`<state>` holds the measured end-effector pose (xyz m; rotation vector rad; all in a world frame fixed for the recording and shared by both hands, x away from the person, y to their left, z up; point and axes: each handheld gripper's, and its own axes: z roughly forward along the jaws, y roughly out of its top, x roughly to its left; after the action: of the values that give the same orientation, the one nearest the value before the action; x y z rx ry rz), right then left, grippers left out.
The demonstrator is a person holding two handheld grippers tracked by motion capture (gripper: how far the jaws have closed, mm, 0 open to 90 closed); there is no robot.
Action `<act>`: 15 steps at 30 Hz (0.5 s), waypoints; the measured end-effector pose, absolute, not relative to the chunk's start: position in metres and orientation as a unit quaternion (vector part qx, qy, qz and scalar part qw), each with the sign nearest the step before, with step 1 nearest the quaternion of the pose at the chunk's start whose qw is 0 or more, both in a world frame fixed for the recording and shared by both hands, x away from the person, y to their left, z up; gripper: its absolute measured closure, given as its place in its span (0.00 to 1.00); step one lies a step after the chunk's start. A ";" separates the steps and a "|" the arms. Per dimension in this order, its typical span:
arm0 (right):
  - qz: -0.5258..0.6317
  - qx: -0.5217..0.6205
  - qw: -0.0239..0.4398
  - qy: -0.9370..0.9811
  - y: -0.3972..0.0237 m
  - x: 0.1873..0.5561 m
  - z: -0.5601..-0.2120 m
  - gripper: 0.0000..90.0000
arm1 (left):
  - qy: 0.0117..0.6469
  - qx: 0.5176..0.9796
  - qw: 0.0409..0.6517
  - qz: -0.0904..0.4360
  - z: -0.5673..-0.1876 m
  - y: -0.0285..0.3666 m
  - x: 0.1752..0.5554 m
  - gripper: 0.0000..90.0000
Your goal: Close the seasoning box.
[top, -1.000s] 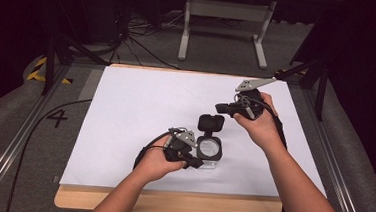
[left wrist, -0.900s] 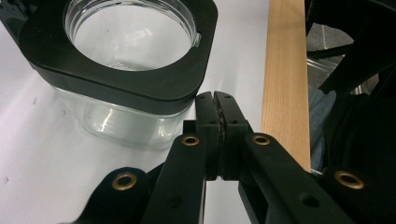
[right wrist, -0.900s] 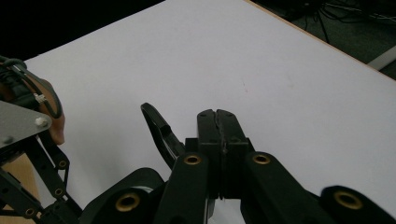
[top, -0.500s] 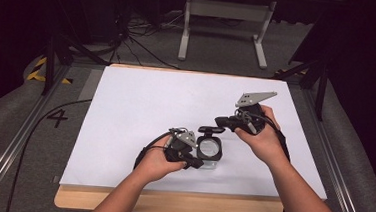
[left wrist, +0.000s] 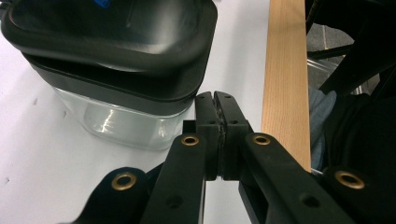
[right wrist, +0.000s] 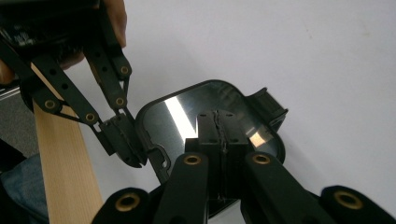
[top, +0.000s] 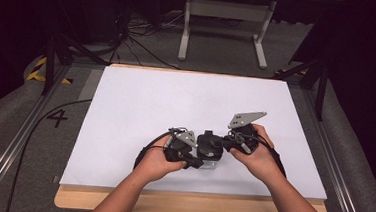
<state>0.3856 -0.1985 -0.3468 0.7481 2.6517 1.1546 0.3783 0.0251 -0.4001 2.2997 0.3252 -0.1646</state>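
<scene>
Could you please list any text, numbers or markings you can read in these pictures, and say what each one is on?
"4": a dark numeral on the grey floor covering left of the table.
Blue marking on the black lid in the left gripper view: cut off at the frame edge, unreadable.

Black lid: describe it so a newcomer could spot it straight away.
Start at the white sheet covering the table, then go to its near edge, where the two hands meet. Between the left gripper and the right gripper stands a clear container. The black lid sits on top of it: glossy, square with rounded corners.
</scene>
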 end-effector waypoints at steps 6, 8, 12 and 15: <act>0.381 0.252 0.074 0.887 -0.197 0.384 -0.355 1.00 | 0.128 0.907 0.396 -0.064 -0.400 0.025 0.378 0.99; 0.381 0.252 0.074 0.887 -0.197 0.384 -0.355 1.00 | 0.127 0.908 0.396 -0.059 -0.398 0.027 0.376 0.98; 0.400 0.251 0.077 0.878 -0.203 0.383 -0.348 0.98 | 0.148 0.896 0.416 -0.043 -0.387 0.045 0.370 0.97; 0.423 0.260 0.090 0.864 -0.221 0.381 -0.339 0.90 | 0.182 0.889 0.421 -0.012 -0.381 0.069 0.368 0.95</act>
<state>0.3809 -0.2208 -0.3393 0.7724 2.5674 1.2561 0.3685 0.0691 -0.3808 2.2264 0.4553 -0.0296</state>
